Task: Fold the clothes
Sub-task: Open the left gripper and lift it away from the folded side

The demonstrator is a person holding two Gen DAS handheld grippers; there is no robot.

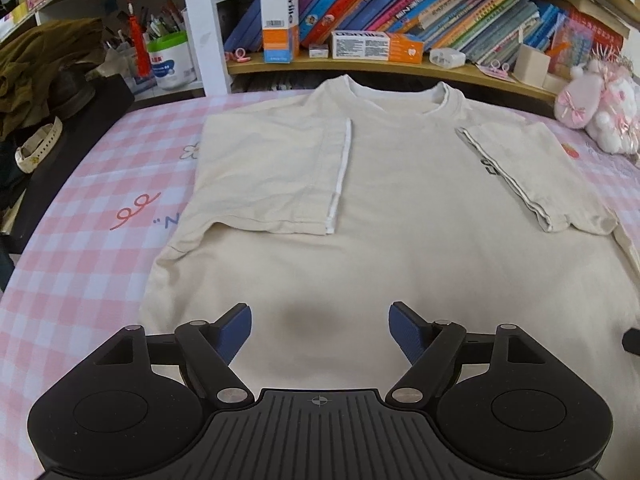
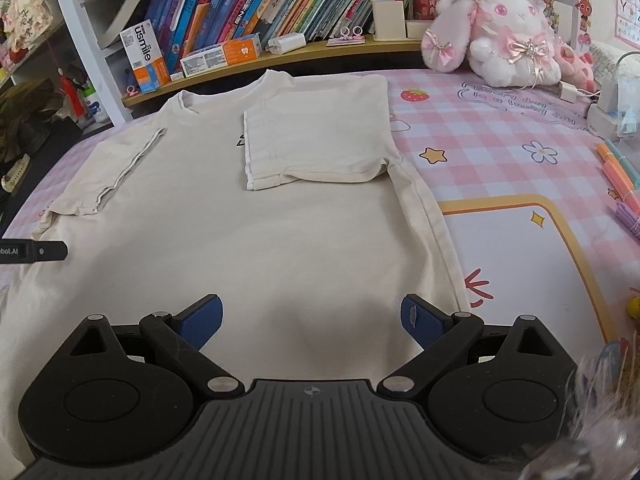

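Pink checked tablecloth fronts a crowded bookshelf.

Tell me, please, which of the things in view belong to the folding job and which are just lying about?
Belongs to the job:
- beige T-shirt, both sleeves folded in
- left gripper, open
- right gripper, open

Just lying about:
- pink plush rabbit
- books
- toothpaste boxes
- marker pens
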